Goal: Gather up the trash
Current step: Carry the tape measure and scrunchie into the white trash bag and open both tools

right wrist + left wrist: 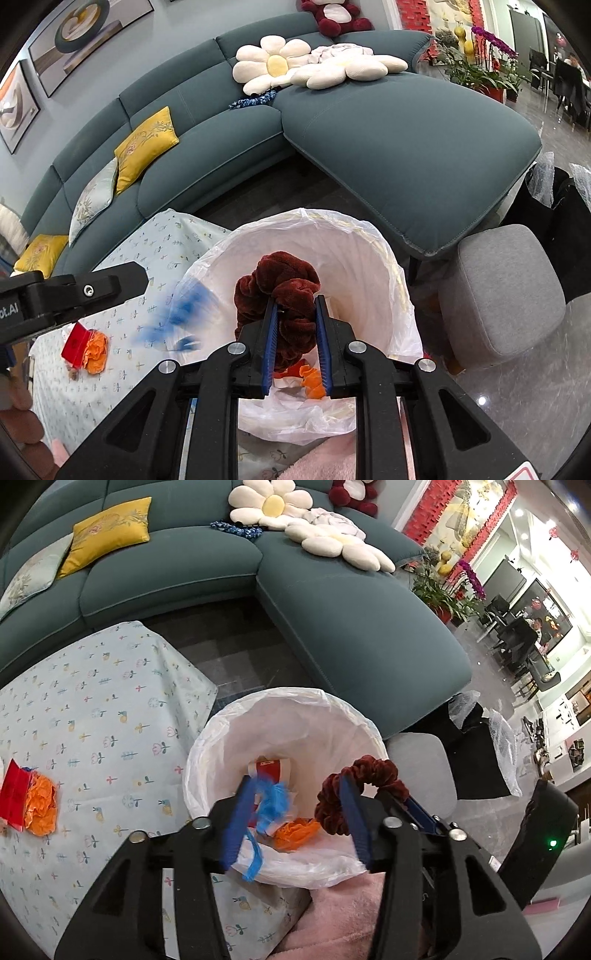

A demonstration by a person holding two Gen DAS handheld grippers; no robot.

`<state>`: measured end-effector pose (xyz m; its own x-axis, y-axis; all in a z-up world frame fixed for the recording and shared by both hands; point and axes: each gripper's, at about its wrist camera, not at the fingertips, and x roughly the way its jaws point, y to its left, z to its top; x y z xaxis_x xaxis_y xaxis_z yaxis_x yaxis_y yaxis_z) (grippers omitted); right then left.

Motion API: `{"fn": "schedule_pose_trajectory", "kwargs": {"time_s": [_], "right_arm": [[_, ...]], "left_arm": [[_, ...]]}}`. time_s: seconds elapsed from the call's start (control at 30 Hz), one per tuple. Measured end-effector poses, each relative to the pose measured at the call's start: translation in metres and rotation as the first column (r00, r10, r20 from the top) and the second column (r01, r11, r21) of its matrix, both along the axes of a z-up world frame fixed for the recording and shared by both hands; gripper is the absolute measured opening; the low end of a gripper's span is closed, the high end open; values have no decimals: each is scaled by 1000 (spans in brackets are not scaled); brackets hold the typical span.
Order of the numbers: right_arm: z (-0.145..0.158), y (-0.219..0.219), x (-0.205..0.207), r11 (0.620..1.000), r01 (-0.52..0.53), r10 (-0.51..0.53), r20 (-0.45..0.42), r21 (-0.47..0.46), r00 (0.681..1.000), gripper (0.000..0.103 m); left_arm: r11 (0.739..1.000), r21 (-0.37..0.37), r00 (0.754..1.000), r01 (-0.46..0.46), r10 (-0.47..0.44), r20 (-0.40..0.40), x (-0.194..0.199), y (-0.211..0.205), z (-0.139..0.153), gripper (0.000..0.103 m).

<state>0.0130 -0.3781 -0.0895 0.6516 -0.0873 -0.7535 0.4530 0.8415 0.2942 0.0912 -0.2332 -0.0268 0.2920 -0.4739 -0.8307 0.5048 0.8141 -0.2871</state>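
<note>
Two grippers hang over the lined bin (284,716) beside the cloth-covered table (92,709). From the left wrist view, the left gripper (295,819) has its fingers spread wide, gripping nothing, a blue scrap (271,801) dropping between them onto orange paper (297,830) below; more red and orange trash (29,801) lies on the table. From the right wrist view, the right gripper (295,332) clamps a dark red scrunchie (280,295) above the bin mouth; best to let go only while it sits centred inside the rim, clear of the liner's edge
</note>
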Motion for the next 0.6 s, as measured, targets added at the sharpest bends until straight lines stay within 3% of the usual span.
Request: {"fn": "schedule_pose_trajectory", "kwargs": {"time_s": [0.23,0.6], "right_arm": [[2,4,3,1000,-12,12,-4,-18,1000,23],[10,18,9,999,-29,29,3,-35,1000,28]], "left_arm": [[999,13,999,-44,44,3,4,13,-2,60],[995,13,995,-103,103,-7,9,43,-6,61]]}}
